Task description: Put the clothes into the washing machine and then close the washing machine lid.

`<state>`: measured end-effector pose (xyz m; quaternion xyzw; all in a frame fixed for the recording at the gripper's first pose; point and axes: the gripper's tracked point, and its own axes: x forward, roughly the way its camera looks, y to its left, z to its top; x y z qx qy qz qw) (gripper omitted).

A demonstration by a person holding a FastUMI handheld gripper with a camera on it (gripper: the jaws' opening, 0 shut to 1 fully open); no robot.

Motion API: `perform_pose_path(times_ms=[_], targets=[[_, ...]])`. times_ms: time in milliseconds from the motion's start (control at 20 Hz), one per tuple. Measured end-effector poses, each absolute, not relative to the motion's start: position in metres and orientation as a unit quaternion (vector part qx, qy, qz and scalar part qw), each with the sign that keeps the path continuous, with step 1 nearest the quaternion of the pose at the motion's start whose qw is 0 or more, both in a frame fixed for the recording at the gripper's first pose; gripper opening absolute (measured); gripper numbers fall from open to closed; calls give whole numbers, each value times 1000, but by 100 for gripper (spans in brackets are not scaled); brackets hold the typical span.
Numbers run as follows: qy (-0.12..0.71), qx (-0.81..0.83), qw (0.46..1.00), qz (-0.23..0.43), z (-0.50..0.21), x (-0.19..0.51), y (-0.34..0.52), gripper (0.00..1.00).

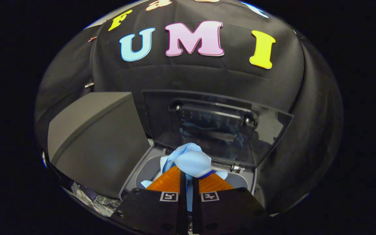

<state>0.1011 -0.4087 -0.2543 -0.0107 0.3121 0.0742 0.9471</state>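
A light blue piece of clothing is bunched up between my fingers, and my gripper is shut on it. It hangs just above the grey opening of the washing machine. The machine's dark see-through lid stands raised behind the opening. More blue cloth trails down below the fingers into the tub.
A dark grey slanted panel rises to the left of the opening. Crumpled clear wrapping lies below that panel. The booth's black cloth wall hangs behind the lid.
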Motion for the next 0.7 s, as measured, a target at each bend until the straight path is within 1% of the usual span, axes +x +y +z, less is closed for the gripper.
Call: perform_pose_path(times_ms=[250, 700], targets=[[360, -21, 931, 63, -309, 88, -411, 10], [416, -29, 907, 49, -372, 83, -410, 10]])
